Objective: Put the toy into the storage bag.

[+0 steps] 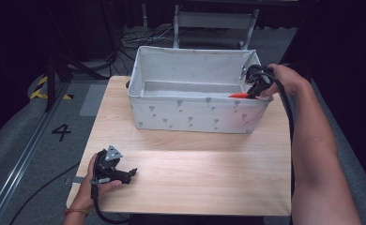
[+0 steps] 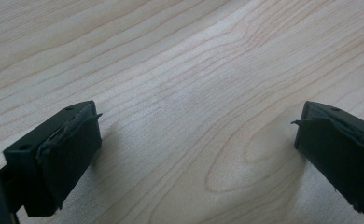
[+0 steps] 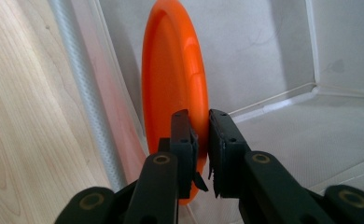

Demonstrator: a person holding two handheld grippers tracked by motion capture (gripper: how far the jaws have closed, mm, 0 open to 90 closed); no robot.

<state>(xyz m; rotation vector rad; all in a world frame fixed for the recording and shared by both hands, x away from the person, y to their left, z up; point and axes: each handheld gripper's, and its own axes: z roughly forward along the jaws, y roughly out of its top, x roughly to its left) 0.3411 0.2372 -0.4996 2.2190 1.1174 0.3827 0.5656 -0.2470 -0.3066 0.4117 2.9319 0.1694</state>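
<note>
Floor marking (image 1: 61, 131): the numeral "4" in black on the grey floor, left of the table. No other legible text or labels.

The table (image 1: 195, 159) is brightly lit from above, with a pale glare patch at its middle, while the surrounding floor is left in deep darkness. Soft shadows are cast under the left gripper (image 2: 194, 154). The orange plate (image 3: 171, 93) is possibly slightly overexposed, and nearby jaws are blurred.
</note>
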